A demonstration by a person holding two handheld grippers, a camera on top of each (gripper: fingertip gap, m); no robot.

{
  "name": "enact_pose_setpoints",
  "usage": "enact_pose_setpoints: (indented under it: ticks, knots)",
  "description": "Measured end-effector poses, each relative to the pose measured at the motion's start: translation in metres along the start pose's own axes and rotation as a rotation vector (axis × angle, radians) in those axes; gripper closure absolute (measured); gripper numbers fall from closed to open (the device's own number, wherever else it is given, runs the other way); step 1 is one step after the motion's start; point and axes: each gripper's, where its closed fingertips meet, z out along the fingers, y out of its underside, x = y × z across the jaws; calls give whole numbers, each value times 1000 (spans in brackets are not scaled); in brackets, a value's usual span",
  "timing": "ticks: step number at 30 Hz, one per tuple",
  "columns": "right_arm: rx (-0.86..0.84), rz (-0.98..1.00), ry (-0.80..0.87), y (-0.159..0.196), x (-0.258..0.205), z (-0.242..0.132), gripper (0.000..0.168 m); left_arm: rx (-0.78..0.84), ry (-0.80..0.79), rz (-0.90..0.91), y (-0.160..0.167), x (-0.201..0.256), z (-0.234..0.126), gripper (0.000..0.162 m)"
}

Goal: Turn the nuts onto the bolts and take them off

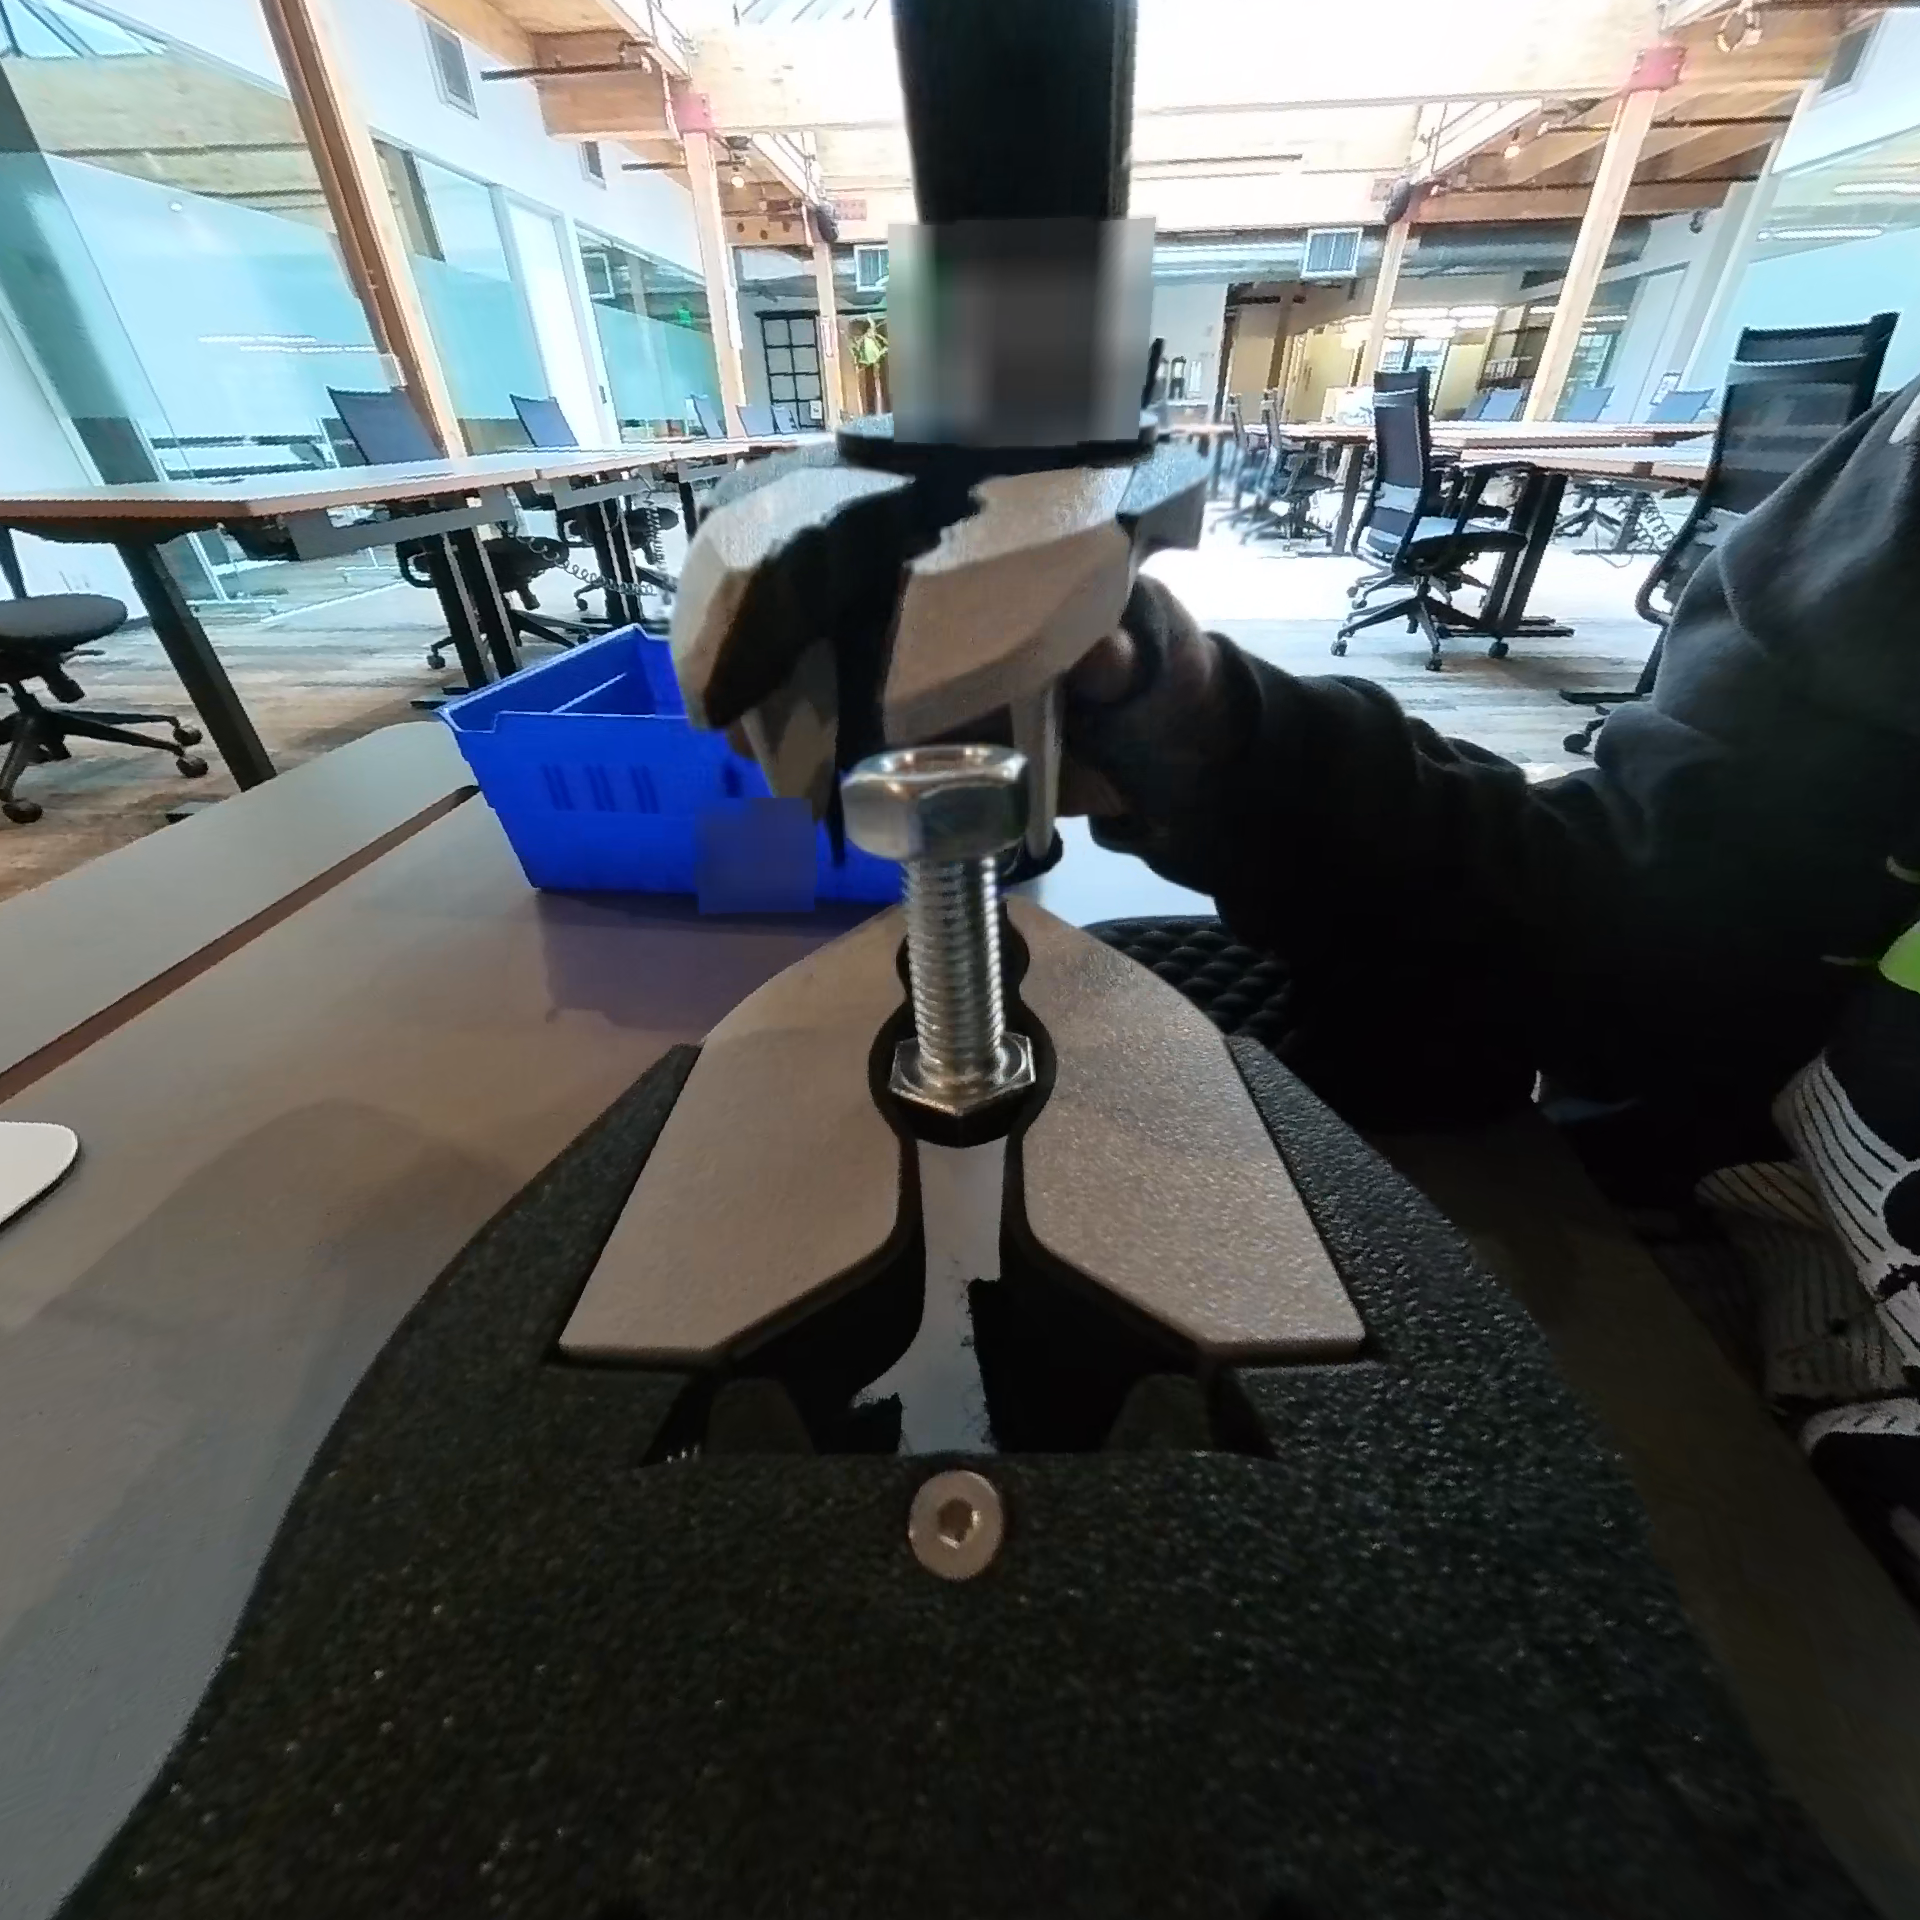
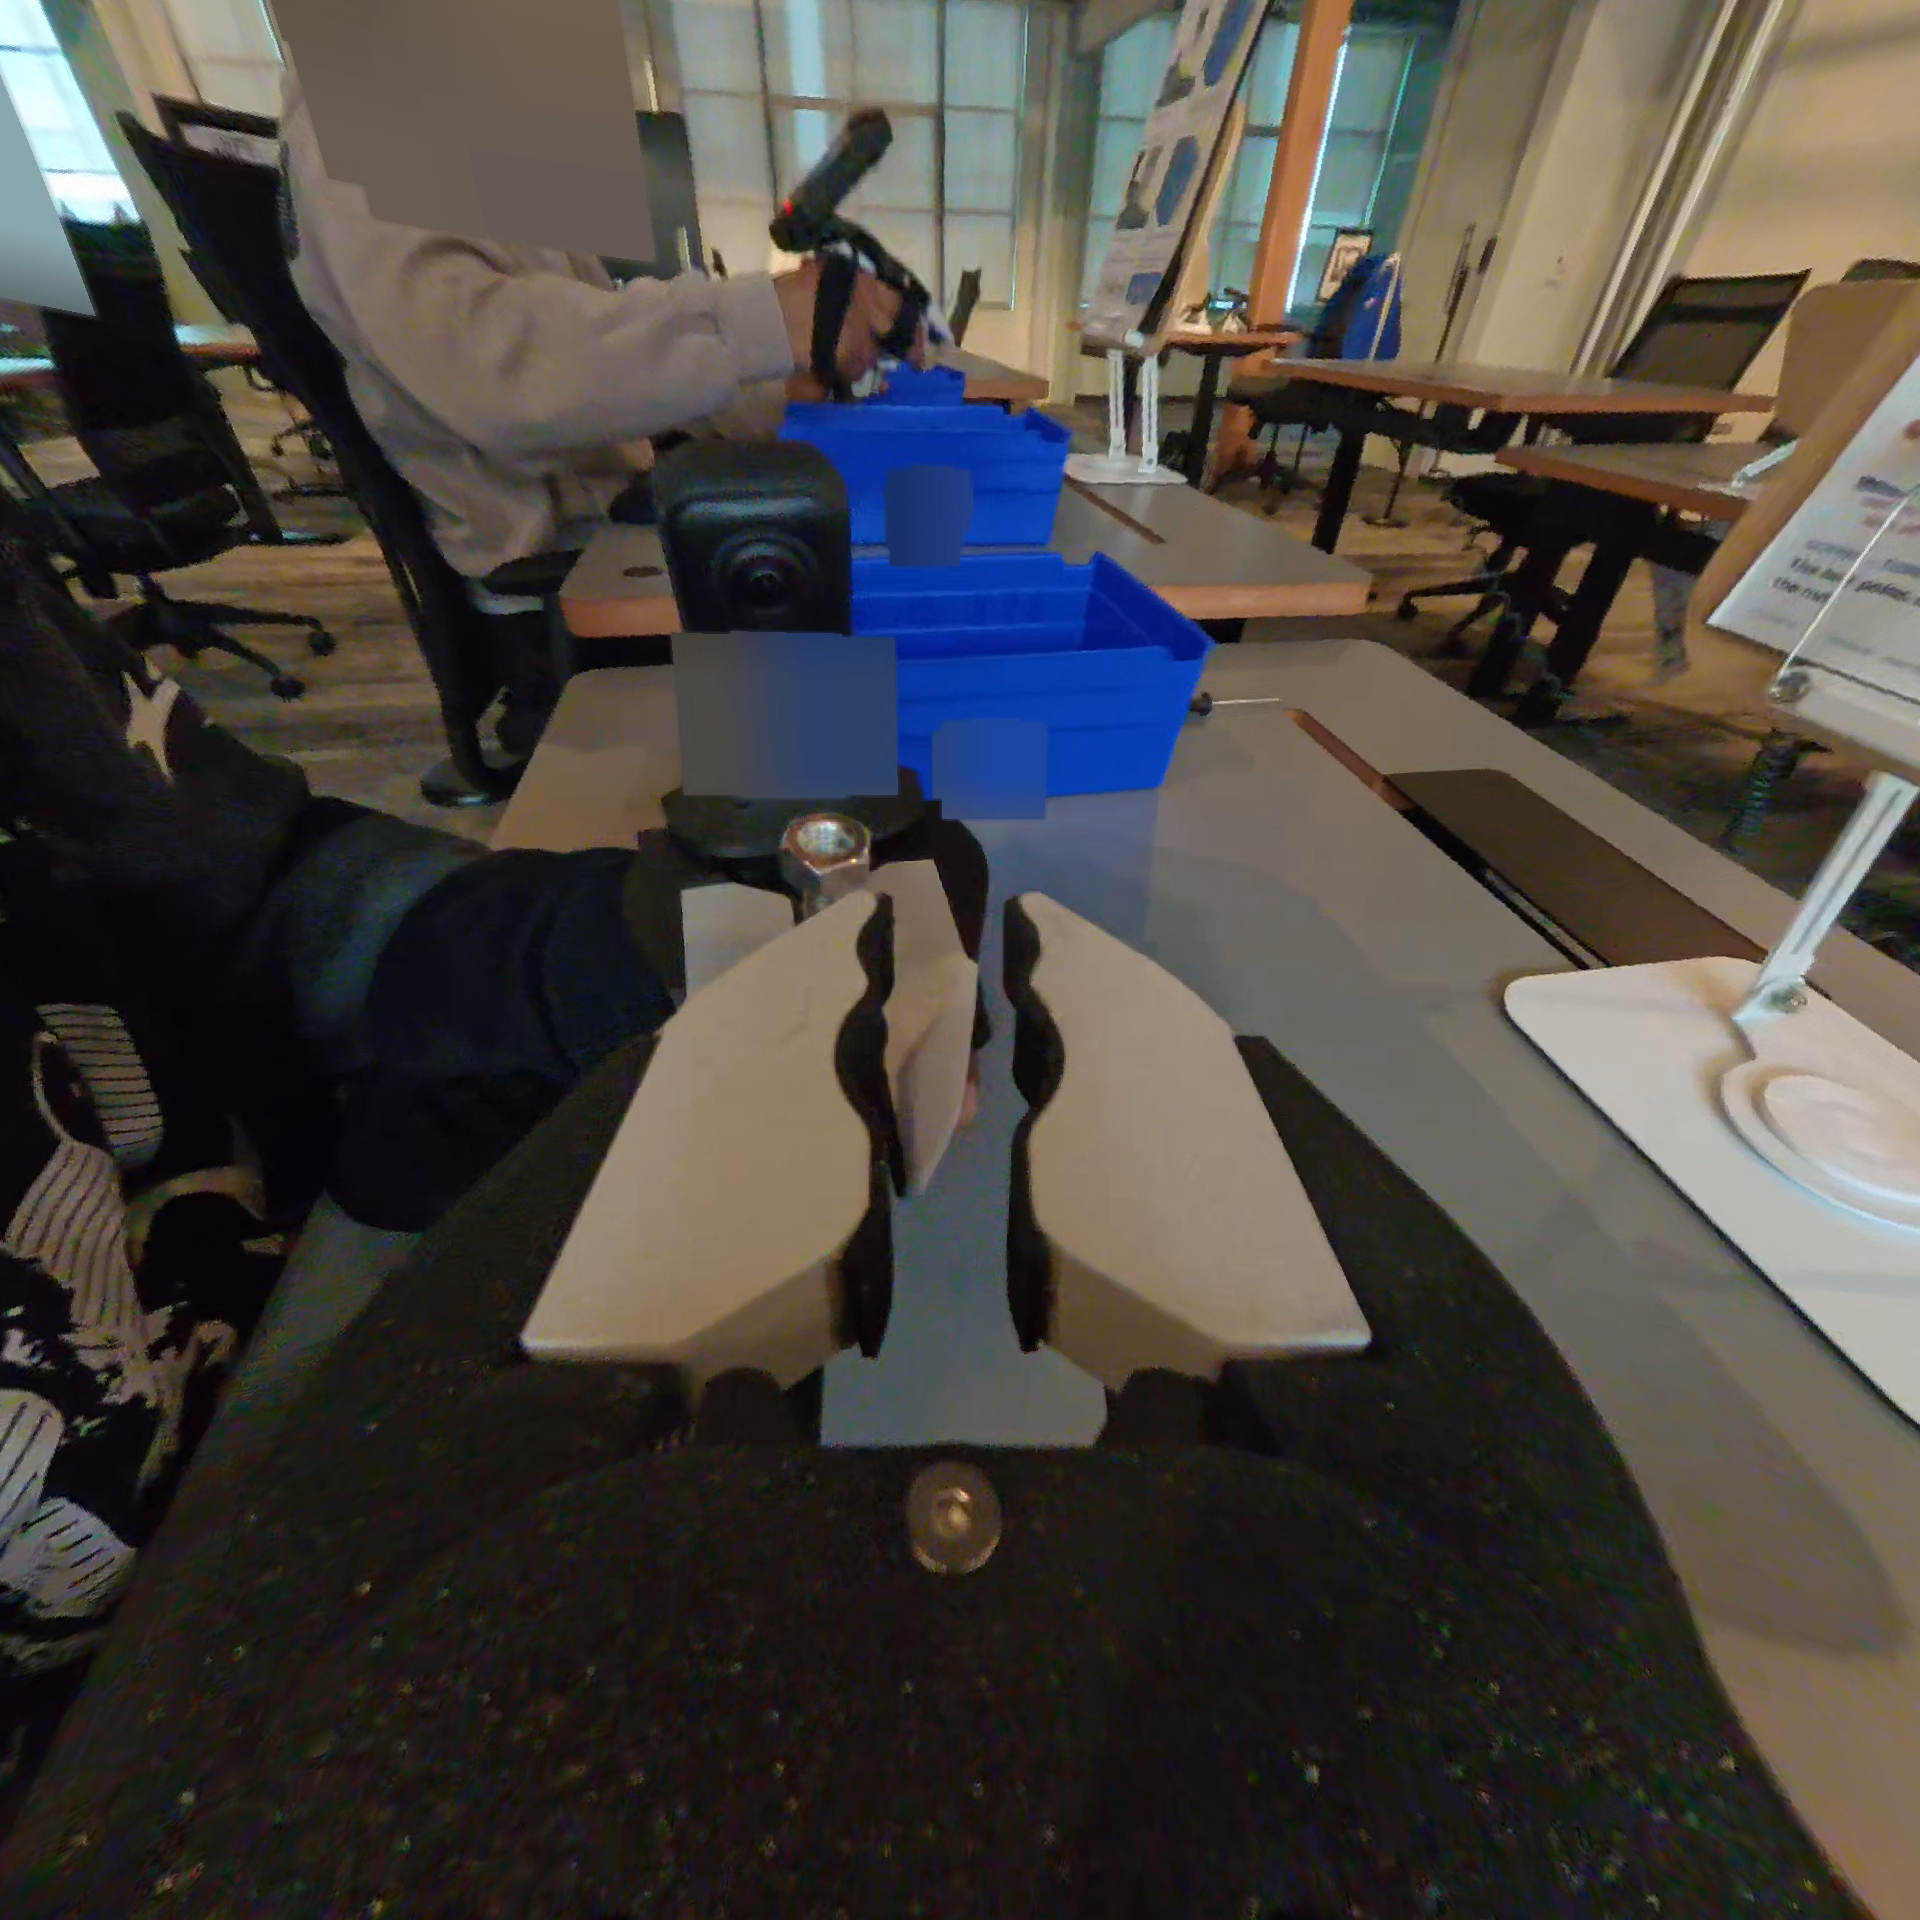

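Observation:
My left gripper is shut on a silver bolt and holds it upright by its threaded shaft. A hex nut sits at the bolt's top end. A second, thinner hex piece sits low on the shaft at finger level. My right gripper is open and empty. In the left wrist view the right gripper points down just above and behind the nut. In the right wrist view the nut lies just beyond my left fingertip, outside the jaws.
A blue bin stands on the grey table behind the grippers; it also shows in the right wrist view. A white sign stand is at the right. Another person with a gripper works at the far table. My right fingertips sit around 5 centimeters from my left ones.

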Motion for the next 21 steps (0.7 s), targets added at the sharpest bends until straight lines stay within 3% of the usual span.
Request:
enact_pose_setpoints:
  ticks: [14,21]
  knots:
    - [-56,-70,-106,-3,-21,6,139,-7,-12,-10,2,-3,0,151]
    - [-619,-305,-248,-11,-14,1,134,-25,-13,-20,7,-3,1,152]
